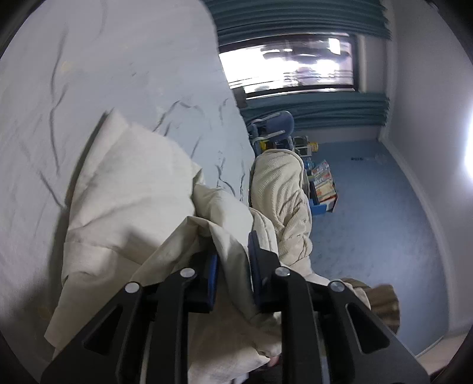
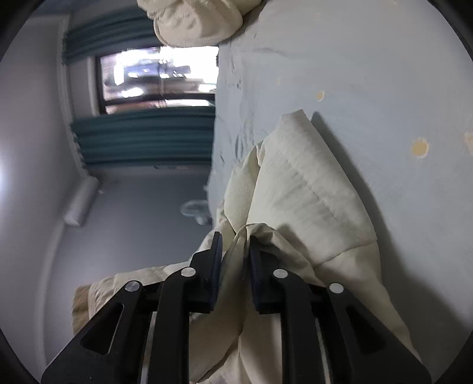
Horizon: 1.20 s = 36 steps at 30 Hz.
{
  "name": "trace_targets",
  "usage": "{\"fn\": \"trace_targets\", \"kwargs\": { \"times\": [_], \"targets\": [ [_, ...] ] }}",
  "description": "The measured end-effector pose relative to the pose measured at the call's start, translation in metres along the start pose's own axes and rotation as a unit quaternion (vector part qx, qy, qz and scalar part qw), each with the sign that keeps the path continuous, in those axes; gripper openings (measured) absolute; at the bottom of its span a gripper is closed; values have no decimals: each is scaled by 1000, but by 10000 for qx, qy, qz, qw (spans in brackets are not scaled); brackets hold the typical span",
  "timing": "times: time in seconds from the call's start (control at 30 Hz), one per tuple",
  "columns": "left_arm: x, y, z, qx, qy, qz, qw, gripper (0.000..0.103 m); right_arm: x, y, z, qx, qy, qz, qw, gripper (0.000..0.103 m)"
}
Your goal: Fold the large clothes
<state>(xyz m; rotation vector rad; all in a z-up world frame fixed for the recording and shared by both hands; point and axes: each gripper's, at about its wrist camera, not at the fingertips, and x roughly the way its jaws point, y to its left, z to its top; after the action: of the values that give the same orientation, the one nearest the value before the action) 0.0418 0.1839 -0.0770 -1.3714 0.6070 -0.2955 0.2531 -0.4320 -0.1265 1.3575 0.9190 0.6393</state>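
Observation:
A large cream garment (image 1: 127, 189) lies partly on a pale blue bed sheet (image 1: 118, 73). My left gripper (image 1: 233, 260) is shut on a bunched edge of the garment, with cloth running between its blue pads. In the right wrist view the same cream garment (image 2: 307, 189) drapes over the sheet (image 2: 369, 73). My right gripper (image 2: 235, 254) is shut on another gathered edge of it. A textured cream sleeve (image 1: 280, 192) of the person holding the grippers shows beyond the left gripper.
The bed's edge runs beside a blue carpeted floor (image 1: 384, 221). A blue chair (image 1: 278, 127) and a box of books (image 1: 322, 186) stand on the floor near a window (image 1: 289, 65) with teal curtains. A cream pillow-like bundle (image 2: 195, 20) sits at the sheet's far end.

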Motion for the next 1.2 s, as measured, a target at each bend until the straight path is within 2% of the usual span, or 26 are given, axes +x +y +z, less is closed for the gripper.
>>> {"fn": "trace_targets", "kwargs": {
  "times": [0.07,0.1,0.13,0.17,0.2,0.27,0.3,0.37,0.4,0.47,0.57,0.67,0.7,0.77,0.8,0.9,1.0,1.07,1.1,1.13,1.2],
  "targets": [
    [-3,6,1,-244,0,-87,9997,24,-1,-1,-1,41,-16,81,10000,25],
    [-10,7,0,-376,-89,-138,9992,36,-4,2,-2,-12,-79,110,9999,30],
    [-17,7,-1,-442,-205,-165,9987,55,-8,4,-2,-45,-153,131,9998,34],
    [-27,5,-2,-474,-352,-221,9980,59,-15,7,-3,-110,-307,145,9994,50],
    [-40,-1,-5,-415,-529,-315,9972,59,-23,12,-4,-202,-512,135,9984,65],
    [-60,-13,-10,-161,-793,-227,9965,59,-42,23,-5,-407,-878,298,9949,70],
    [-73,-23,-15,54,-1046,-81,9945,59,-46,27,-6,-481,-973,351,9935,71],
    [-88,-40,-26,463,-1383,88,9893,59,-57,40,-13,-739,-1199,271,9897,71],
    [-93,-55,-36,851,-1536,191,9843,59,-61,47,-16,-859,-1269,243,9879,71],
    [-88,-84,-55,1567,-1510,276,9757,60,-69,66,-26,-1284,-1351,170,9823,71],
    [-70,-114,-84,2397,-1209,226,9630,60,-76,93,-49,-2020,-1276,-51,9710,72],
    [-48,-140,-121,3218,-1013,342,9408,60,-76,117,-77,-2755,-1107,-326,9543,74],
    [-40,-147,-136,3538,-978,474,9290,62,-77,123,-83,-2938,-1082,-409,9488,74],
    [-25,-158,-164,4086,-879,670,9060,63,-72,137,-104,-3482,-1040,-701,9290,74],
    [-17,-160,-173,4247,-800,692,8991,64,-72,142,-112,-3662,-1021,-809,9214,74],
    [8,-162,-200,4639,-412,817,8811,64,-64,158,-153,-4483,-906,-1181,8814,74],
    [33,-162,-223,5003,-169,1121,8584,64,-52,164,-177,-5012,-683,-1344,8521,74],
    [55,-159,-229,5153,-74,1328,8466,64,-42,166,-199,-5396,-432,-1442,8283,74],
    [60,-158,-231,5185,-60,1400,8435,64,-40,165,-204,-5491,-351,-1483,8218,74],
    [67,-158,-234,5266,-53,1541,8360,64,-32,164,-212,-5614,-232,-1592,8118,74],
    [78,-159,-238,5417,-86,1786,8213,64,-20,160,-217,-5704,-79,-1761,8022,72]
  ]
}}
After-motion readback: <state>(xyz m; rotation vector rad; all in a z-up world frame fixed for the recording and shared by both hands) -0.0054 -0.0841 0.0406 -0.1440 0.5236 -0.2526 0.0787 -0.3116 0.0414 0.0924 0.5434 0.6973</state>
